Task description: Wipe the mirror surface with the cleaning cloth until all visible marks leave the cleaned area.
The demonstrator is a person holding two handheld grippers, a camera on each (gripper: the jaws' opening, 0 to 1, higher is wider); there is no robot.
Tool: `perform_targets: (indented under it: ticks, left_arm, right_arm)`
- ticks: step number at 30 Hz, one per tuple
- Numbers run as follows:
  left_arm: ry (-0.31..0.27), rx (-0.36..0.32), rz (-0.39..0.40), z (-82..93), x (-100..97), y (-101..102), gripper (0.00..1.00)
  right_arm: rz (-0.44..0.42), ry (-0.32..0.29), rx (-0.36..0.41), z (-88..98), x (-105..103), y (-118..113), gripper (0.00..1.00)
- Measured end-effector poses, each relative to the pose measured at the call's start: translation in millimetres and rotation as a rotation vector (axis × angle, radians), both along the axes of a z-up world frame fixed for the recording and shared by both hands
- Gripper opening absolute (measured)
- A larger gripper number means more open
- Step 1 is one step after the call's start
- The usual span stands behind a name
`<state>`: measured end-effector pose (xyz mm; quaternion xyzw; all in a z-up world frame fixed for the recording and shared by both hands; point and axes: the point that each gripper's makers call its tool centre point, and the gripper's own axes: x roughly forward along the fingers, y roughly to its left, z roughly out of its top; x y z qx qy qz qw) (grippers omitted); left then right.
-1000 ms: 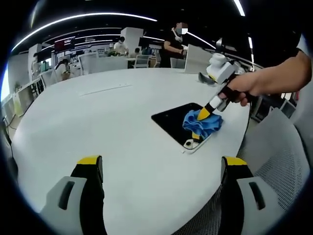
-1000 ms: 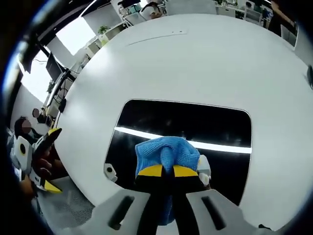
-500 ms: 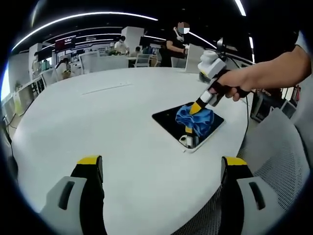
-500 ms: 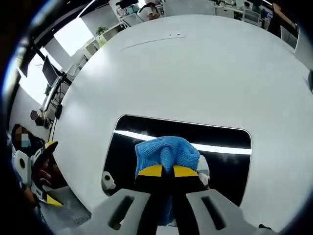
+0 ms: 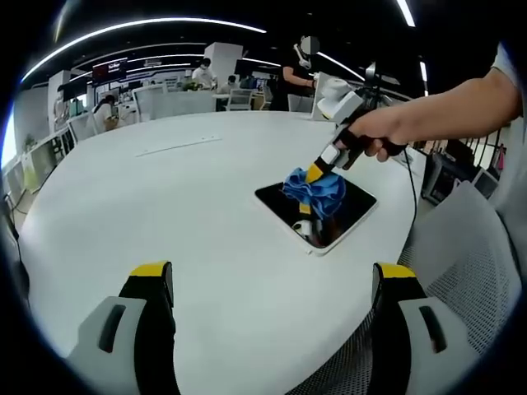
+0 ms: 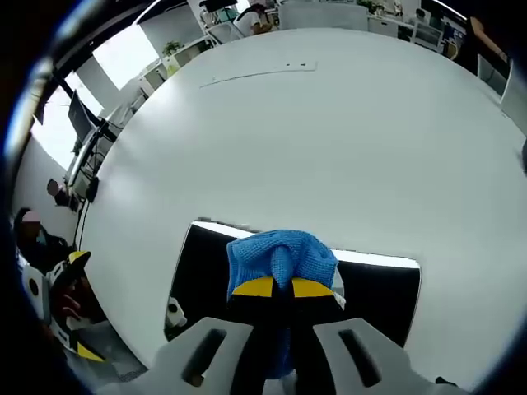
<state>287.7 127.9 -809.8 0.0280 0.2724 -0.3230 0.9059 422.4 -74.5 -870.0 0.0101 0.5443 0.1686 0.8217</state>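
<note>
A dark rectangular mirror (image 5: 329, 216) (image 6: 206, 276) with a white rim lies flat near the right edge of a round white table (image 5: 165, 197). My right gripper (image 5: 314, 174) (image 6: 280, 288) is shut on a crumpled blue cleaning cloth (image 5: 313, 188) (image 6: 280, 257) and presses it onto the mirror's far part. A person's hand holds that gripper. My left gripper (image 5: 272, 280) hangs open over the table's near edge, well short of the mirror, with nothing between its jaws.
A grey mesh chair (image 5: 469, 271) stands just right of the table. A thin strip (image 5: 177, 147) lies on the far tabletop. Desks, chairs and several people fill the office behind. The left gripper (image 6: 62, 300) shows at the left edge of the right gripper view.
The right gripper has slid the cloth across the mirror, from its near right end toward its far left part. The left gripper has stayed still.
</note>
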Motion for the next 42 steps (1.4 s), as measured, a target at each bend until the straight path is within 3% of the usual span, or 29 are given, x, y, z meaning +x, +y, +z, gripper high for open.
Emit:
perform_targets:
  ticks: [7,23,42]
  left_arm:
    - [-0.004,0.005,0.011,-0.4,1.7,2.4,0.99]
    - [-0.016,0.012,0.020,1.3,3.1,4.6,0.99]
    - [-0.010,0.025,0.012,-0.8,2.1,4.3,0.99]
  right_arm:
    - [-0.010,0.000,0.003,-1.3,11.6,1.0,0.00]
    - [-0.001,-0.015,0.020,-1.4,10.2,0.4,0.00]
    - [-0.043,-0.015,0.010,-0.8,9.4,-33.7,0.00]
